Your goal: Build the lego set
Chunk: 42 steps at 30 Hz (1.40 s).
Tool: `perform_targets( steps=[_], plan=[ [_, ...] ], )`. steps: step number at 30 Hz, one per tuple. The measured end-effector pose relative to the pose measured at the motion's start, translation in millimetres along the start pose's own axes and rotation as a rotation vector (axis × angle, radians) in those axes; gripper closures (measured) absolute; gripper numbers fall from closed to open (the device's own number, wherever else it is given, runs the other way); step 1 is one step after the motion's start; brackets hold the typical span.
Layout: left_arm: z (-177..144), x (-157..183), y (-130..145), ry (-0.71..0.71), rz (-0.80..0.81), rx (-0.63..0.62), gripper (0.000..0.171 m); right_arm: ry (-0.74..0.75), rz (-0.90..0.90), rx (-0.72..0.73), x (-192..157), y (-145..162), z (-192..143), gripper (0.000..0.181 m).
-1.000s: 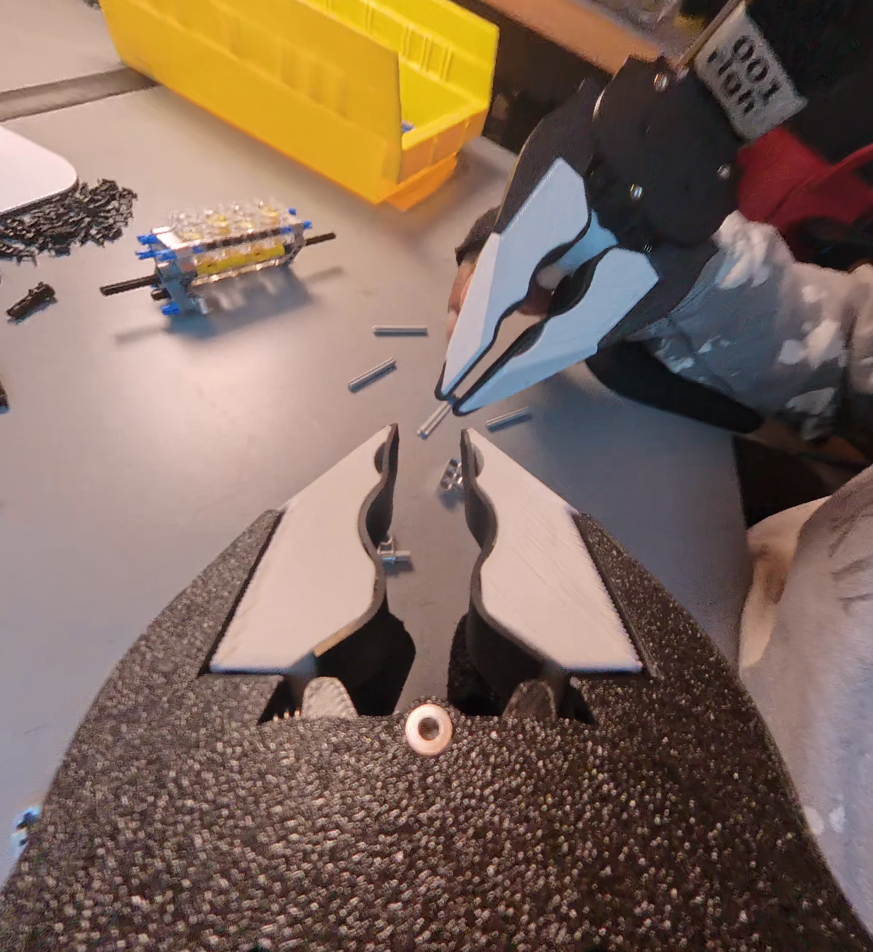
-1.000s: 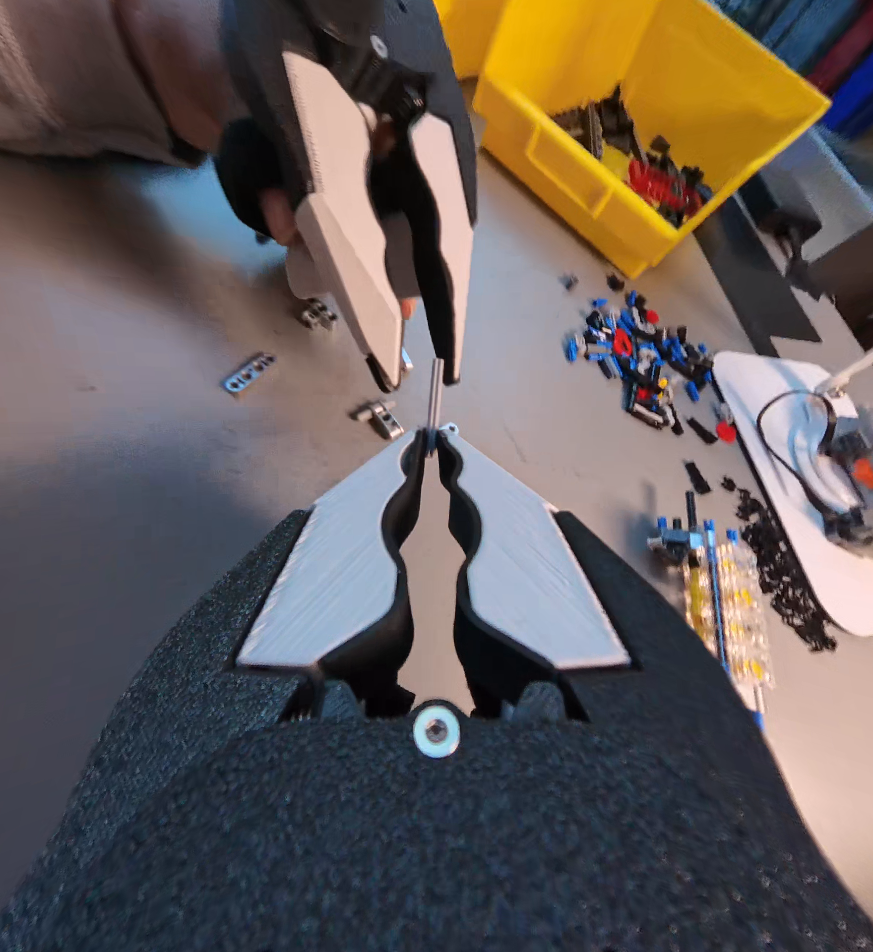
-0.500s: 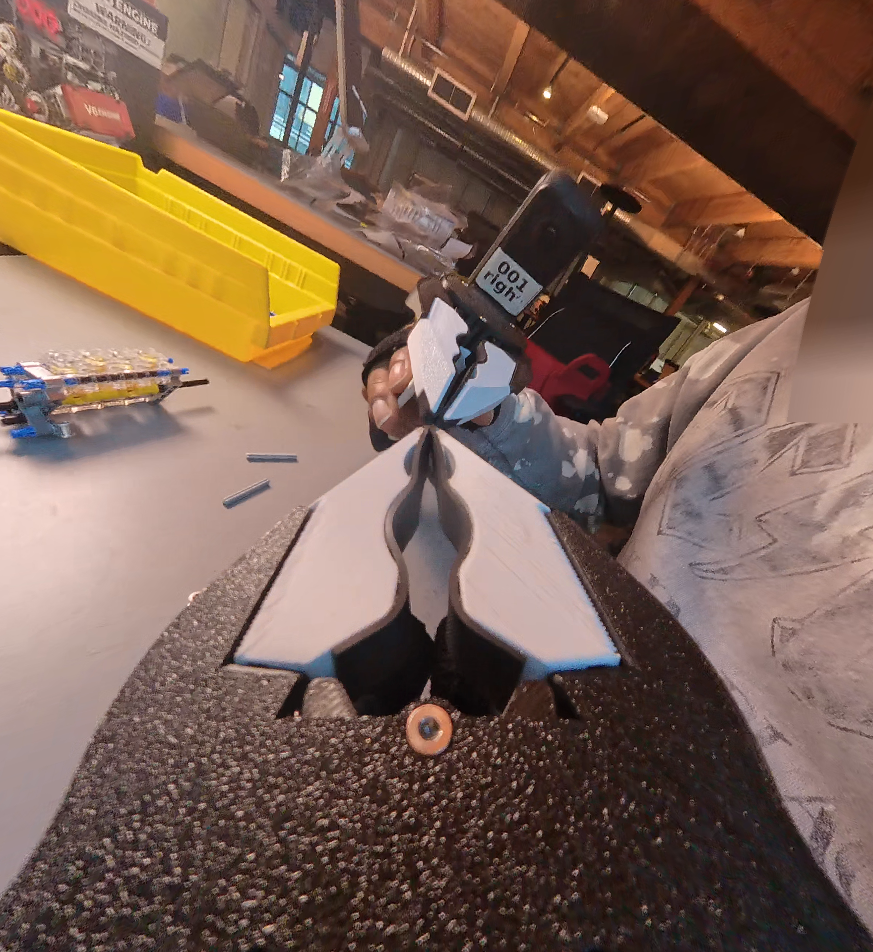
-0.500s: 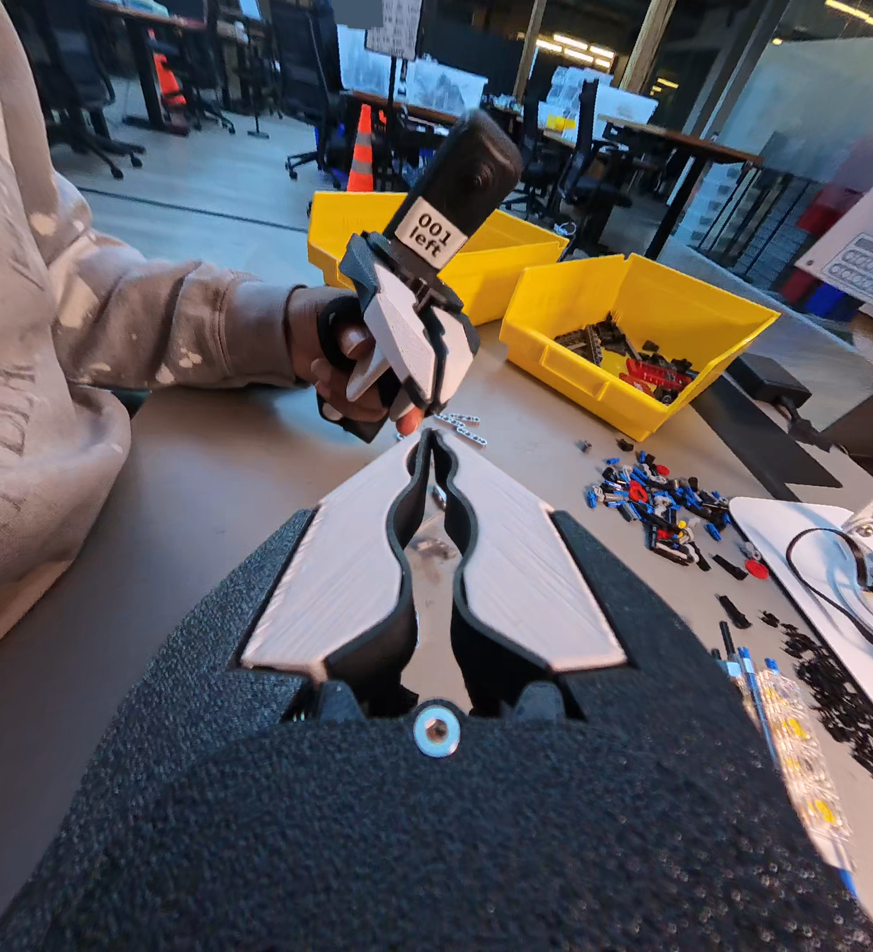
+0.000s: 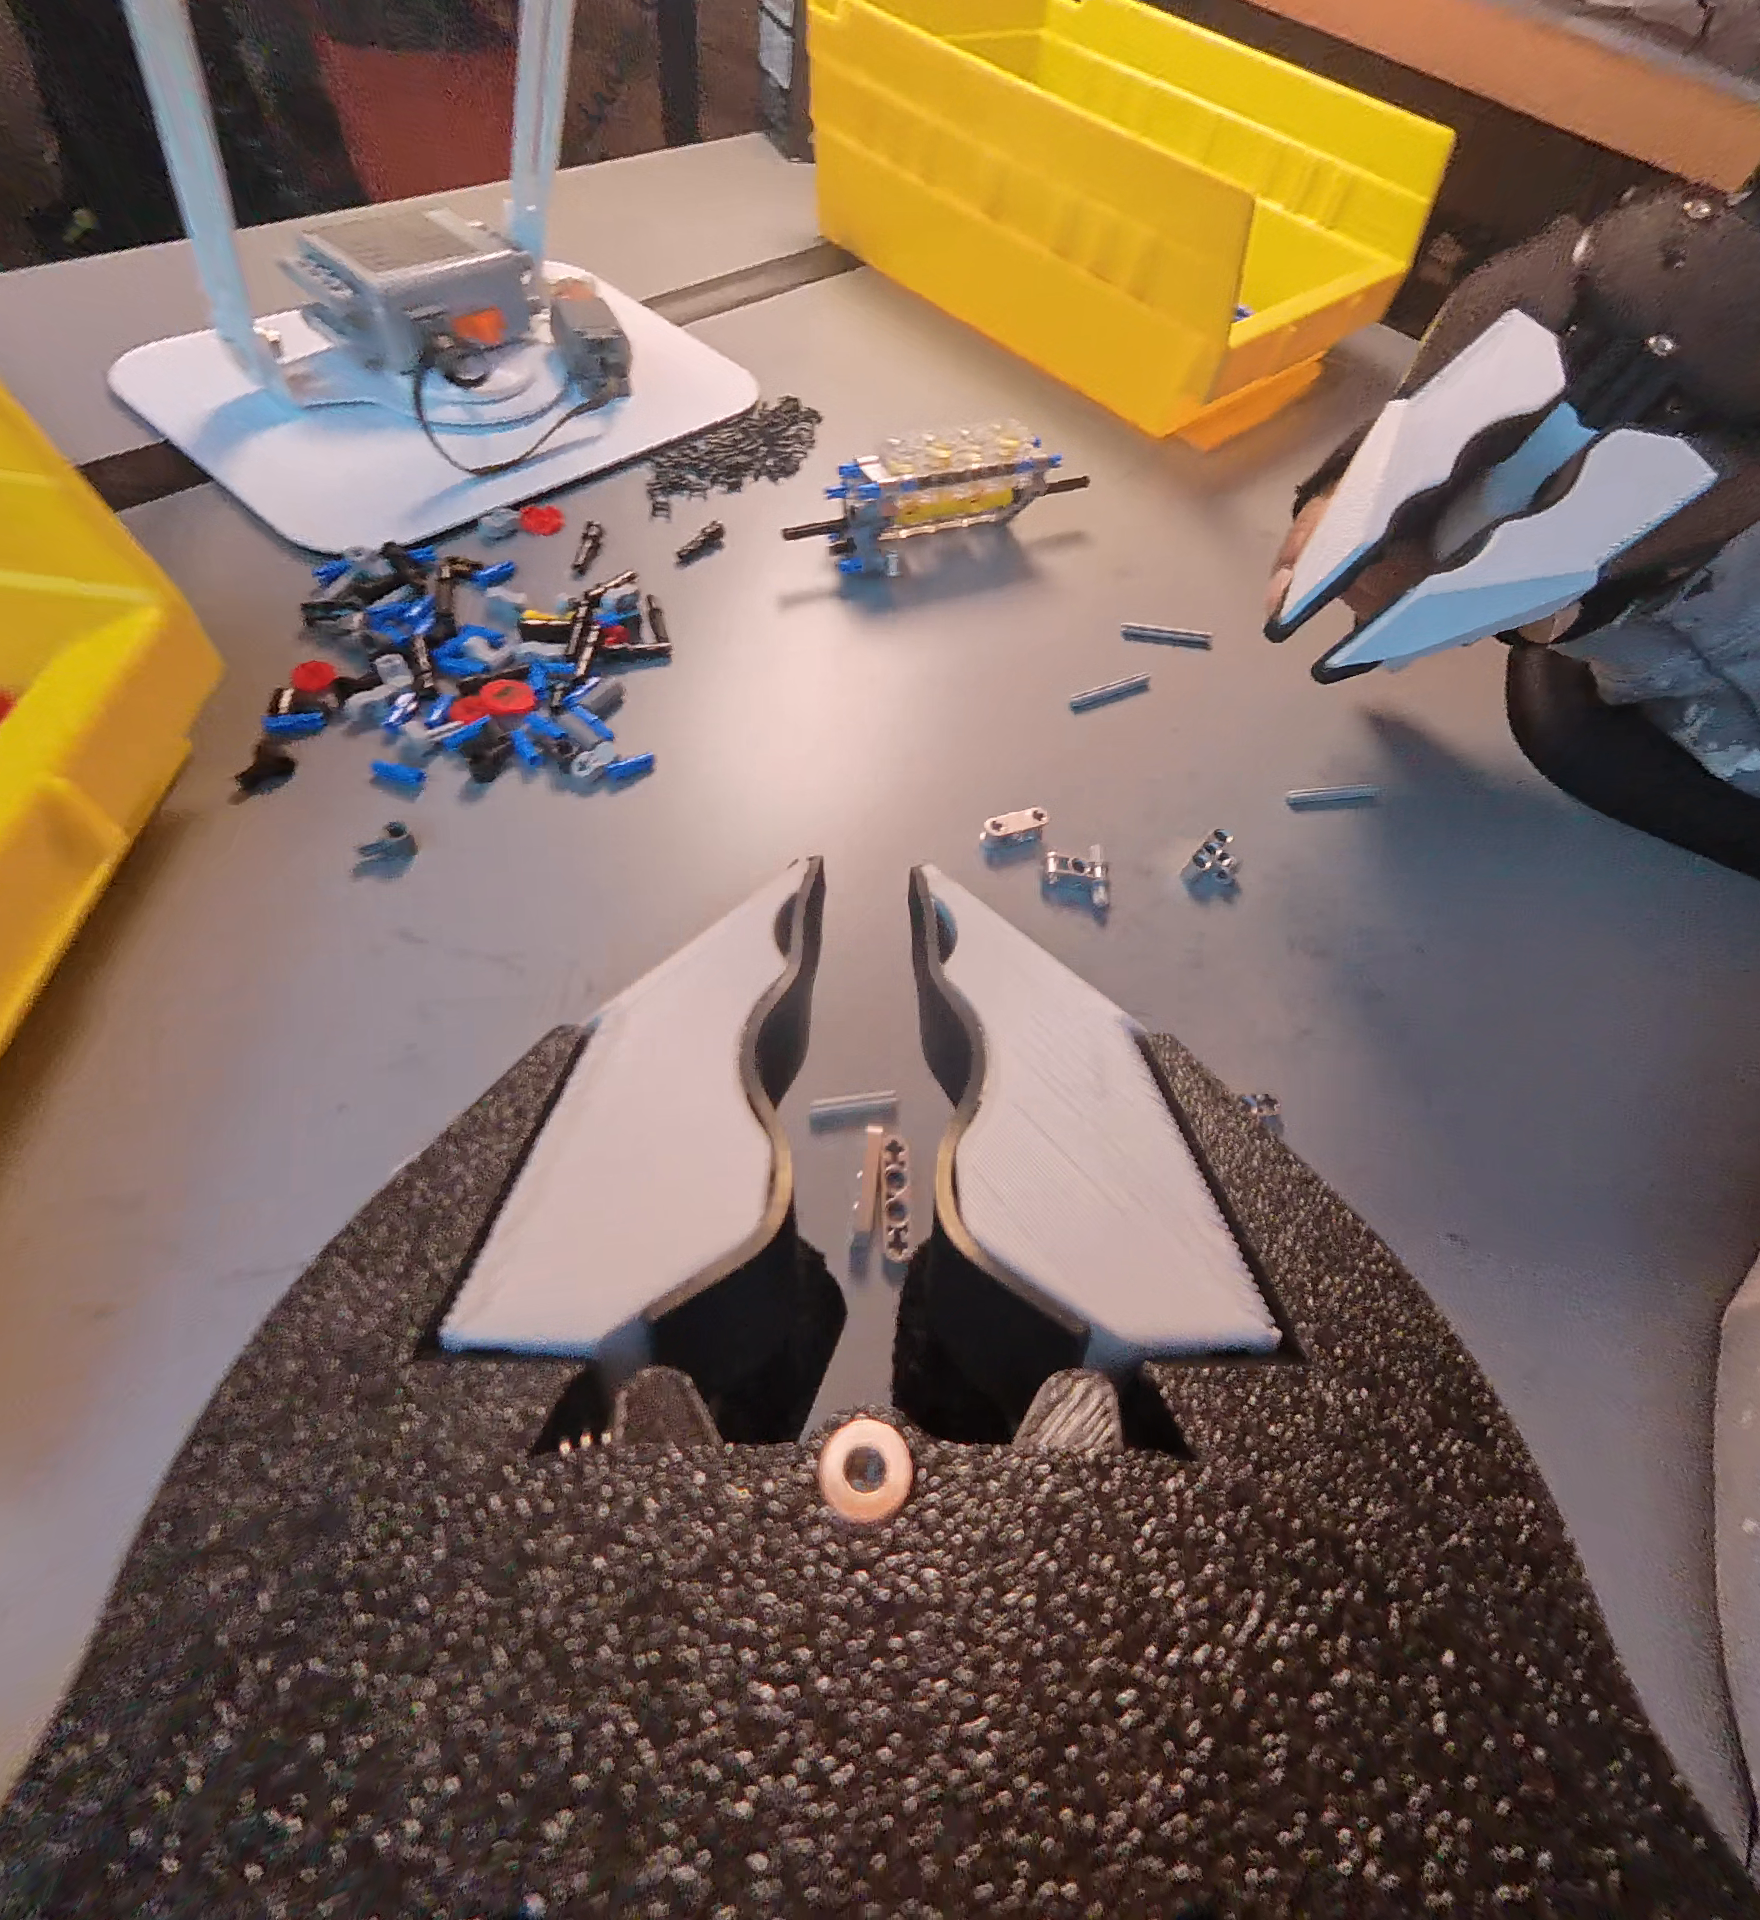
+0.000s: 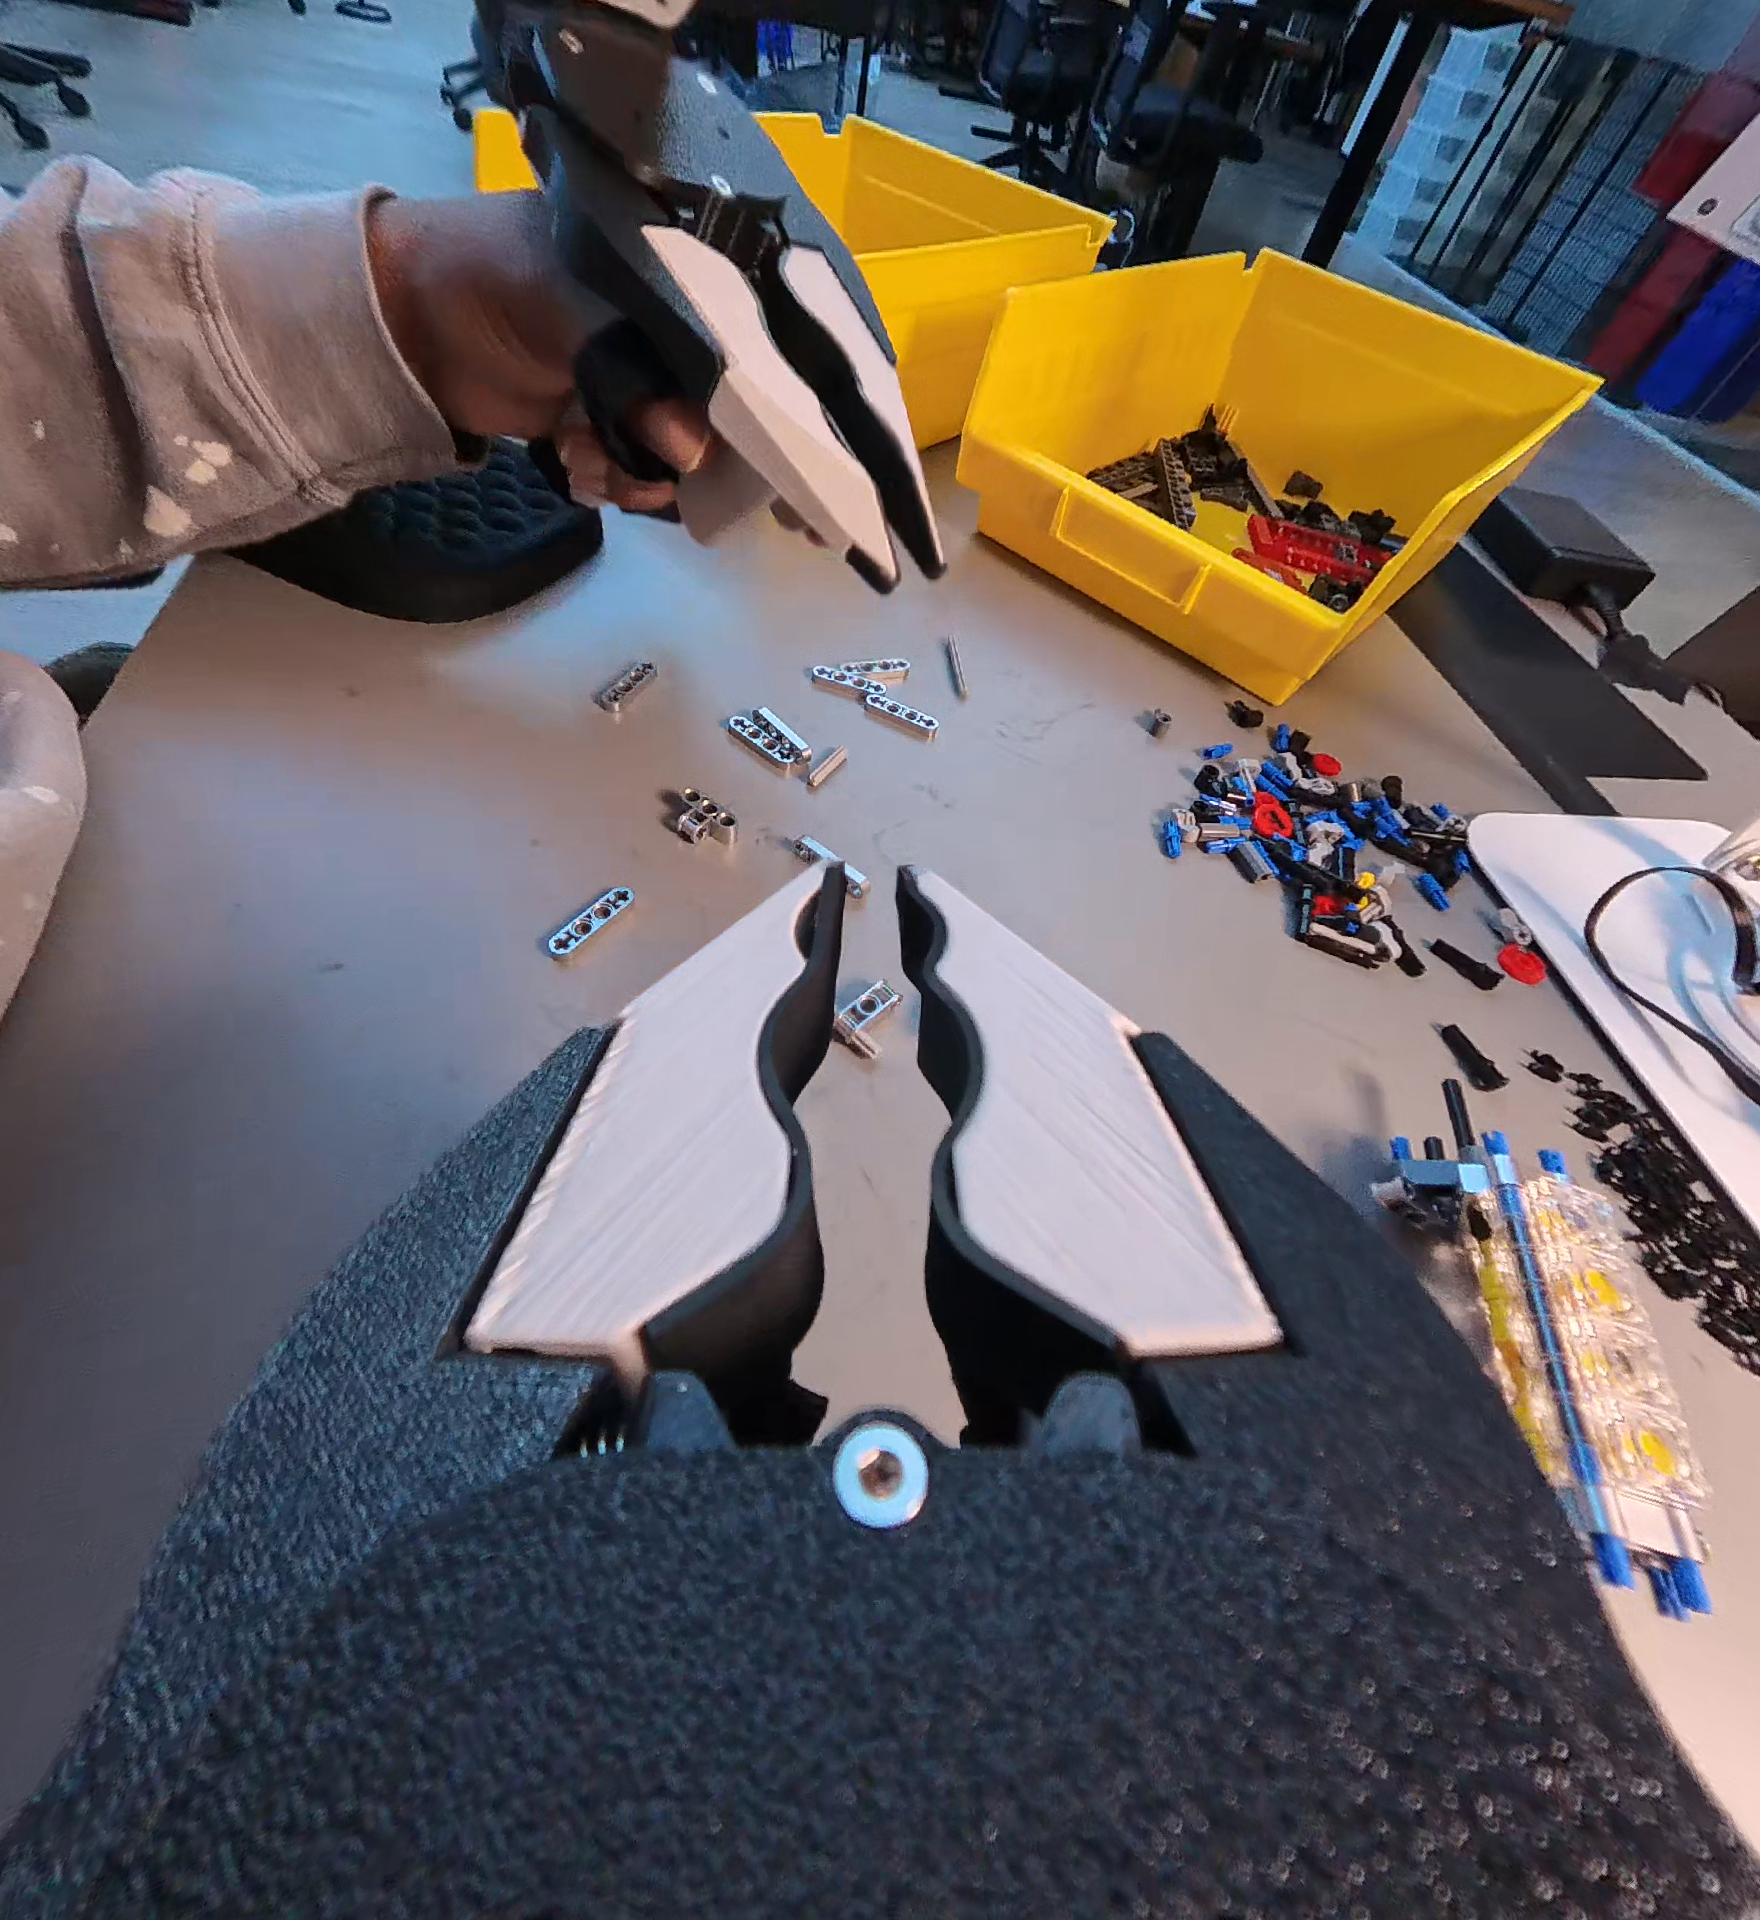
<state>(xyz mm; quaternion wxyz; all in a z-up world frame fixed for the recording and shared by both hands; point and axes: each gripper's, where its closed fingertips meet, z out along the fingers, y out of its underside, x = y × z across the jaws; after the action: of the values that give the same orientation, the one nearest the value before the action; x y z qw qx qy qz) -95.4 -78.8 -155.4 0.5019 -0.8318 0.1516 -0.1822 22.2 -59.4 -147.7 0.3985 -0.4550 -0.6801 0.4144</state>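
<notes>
Left gripper (image 5: 865, 883) empty, jaws slightly apart over small grey beams (image 5: 884, 1184), right gripper (image 6: 871, 883) also parted and empty, grey table (image 5: 284, 1039) underneath.

I look past the grey table's (image 6: 336, 1039) far edge to a pale floor (image 6: 263, 94), black office chairs (image 6: 1094, 94) and dark desks (image 6: 1395, 62) behind.

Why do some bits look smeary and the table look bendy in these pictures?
Right wrist view: the person's hand and the left hand-held gripper are smeared by motion, and the grey table edge curves from the wide lens. Left wrist view: the right hand-held gripper is soft, the yellow bins bow outward, and the pile of small building pieces stays fairly sharp.
</notes>
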Motion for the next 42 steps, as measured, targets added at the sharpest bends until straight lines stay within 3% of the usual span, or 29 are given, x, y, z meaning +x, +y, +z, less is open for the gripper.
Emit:
perform_targets(
  steps=[4, 9, 12, 15, 19, 24, 27, 36, 42],
  plan=[
    [-14.4, -14.4, 9.9, -0.056, 0.0, -0.042, 0.156, 0.023, 0.02, -0.03, 6.8, 7.9, 0.1, 0.172],
    [-30.7, -44.9, 42.3, -0.206, 0.079, -0.221, 0.156, 0.059, 0.041, -0.061, 15.6, 16.5, -0.3, 0.172],
    [-44.0, -53.8, 48.3, -0.235, 0.09, -0.256, 0.157, 0.065, 0.041, -0.08, 16.7, 20.9, 0.7, 0.172],
    [-41.7, -43.8, 53.8, -0.166, 0.156, -0.292, 0.157, 0.057, 0.045, -0.085, 15.7, 22.8, 2.0, 0.172],
    [-31.8, -72.7, 77.4, -0.259, 0.285, -0.483, 0.159, 0.051, 0.053, -0.099, 14.6, 27.2, 4.7, 0.172],
    [-13.5, -99.3, 66.3, -0.303, 0.352, -0.521, 0.158, 0.056, 0.052, -0.1, 15.4, 27.1, 4.3, 0.172],
    [-6.9, -112.5, 74.1, -0.294, 0.369, -0.613, 0.157, 0.05, 0.063, -0.097, 15.6, 27.6, 3.5, 0.172],
    [-2.8, -110.0, 76.8, -0.183, 0.288, -0.726, 0.168, 0.033, 0.097, -0.078, 16.5, 27.2, 2.0, 0.172],
    [-2.6, -109.7, 77.2, -0.182, 0.327, -0.839, 0.168, 0.024, 0.093, -0.087, 13.7, 27.9, 4.2, 0.172]
  ],
)
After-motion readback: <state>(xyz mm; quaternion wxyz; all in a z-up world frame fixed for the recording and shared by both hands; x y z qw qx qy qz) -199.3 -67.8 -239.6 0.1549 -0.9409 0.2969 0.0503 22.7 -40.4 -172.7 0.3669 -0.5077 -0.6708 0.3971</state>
